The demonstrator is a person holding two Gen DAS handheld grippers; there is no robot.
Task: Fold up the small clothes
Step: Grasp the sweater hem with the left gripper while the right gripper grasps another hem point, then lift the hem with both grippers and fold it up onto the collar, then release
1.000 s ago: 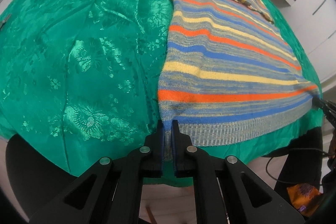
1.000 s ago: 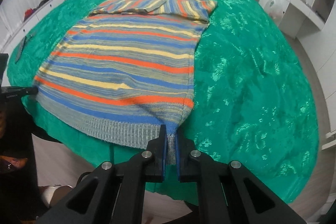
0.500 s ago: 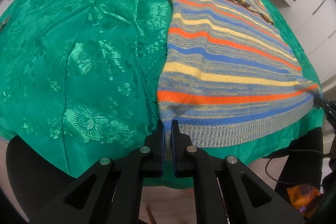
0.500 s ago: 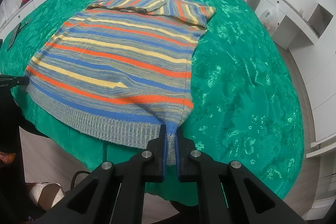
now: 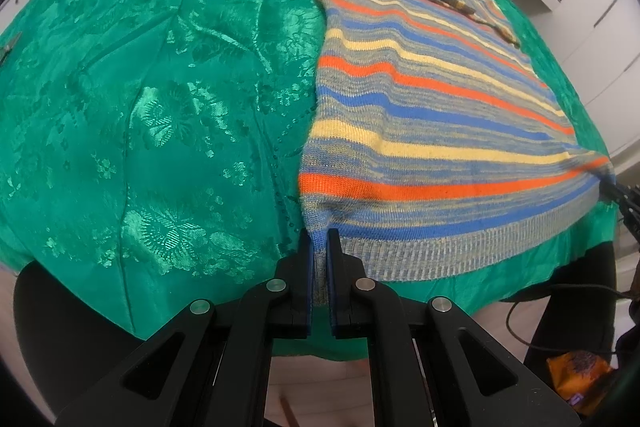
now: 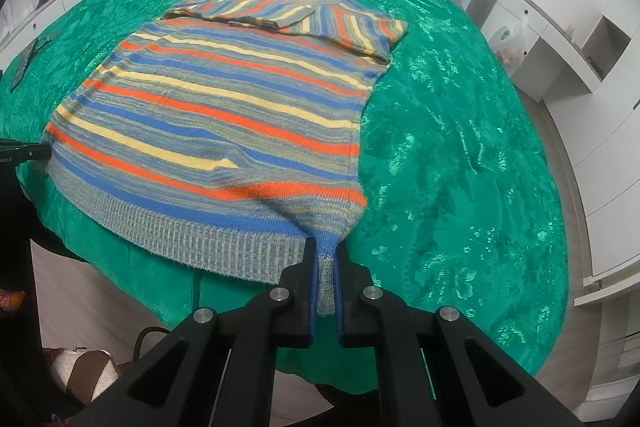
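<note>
Left wrist view: the left gripper [image 5: 319, 251] is clenched on one bottom corner of a striped knit sweater [image 5: 420, 131], the ribbed hem pinched between its blue-lined fingers [image 5: 307, 267]. Right wrist view: the right gripper [image 6: 325, 267] is clamped on the opposite hem corner, the knit bunching into a small peak there. Between the two grips the hem [image 6: 192, 227] runs taut along the near edge of a bed covered by a green floral bedspread [image 6: 460, 155]. The sweater lies flat, its sleeves already folded across the chest at the far end. Holding both corners probably prepares a lift of the hem toward the collar.
</note>
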